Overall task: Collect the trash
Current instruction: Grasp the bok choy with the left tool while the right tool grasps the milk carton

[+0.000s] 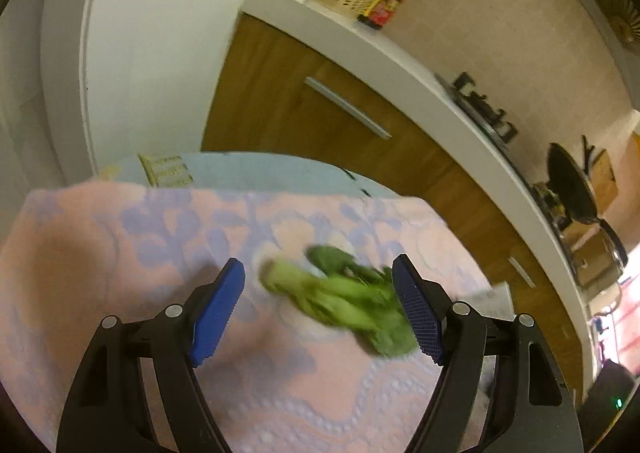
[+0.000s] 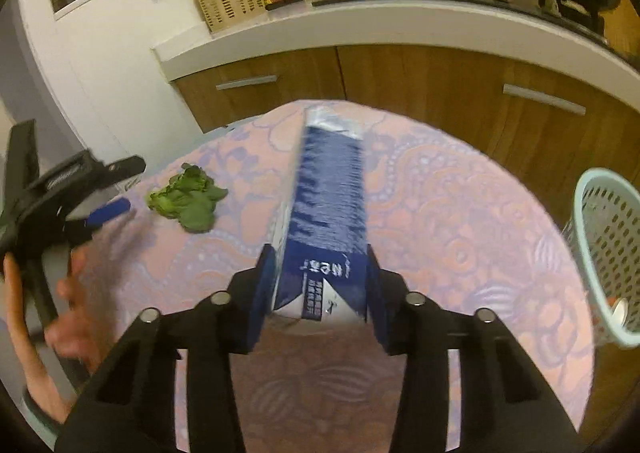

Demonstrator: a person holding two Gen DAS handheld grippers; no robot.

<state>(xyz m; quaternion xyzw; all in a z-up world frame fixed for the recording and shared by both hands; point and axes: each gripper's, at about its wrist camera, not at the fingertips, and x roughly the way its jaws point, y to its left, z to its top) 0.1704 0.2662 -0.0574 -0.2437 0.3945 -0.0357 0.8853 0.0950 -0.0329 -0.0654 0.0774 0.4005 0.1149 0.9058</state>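
— Why the split? The right gripper (image 2: pixel 320 293) clamps the blue carton (image 2: pixel 328 213) above the table, basket (image 2: pixel 608 245) nearby.
— The left gripper (image 1: pixel 320 309), jaws spread, lines up the tabletop greens (image 1: pixel 340 297).

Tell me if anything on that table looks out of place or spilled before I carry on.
Only the trash itself: a wilted leafy vegetable scrap lies loose on the pink tablecloth, between the open left gripper fingers. The right gripper grips the blue-and-white carton. The pale green basket stands at the table's right edge. No spill shows.
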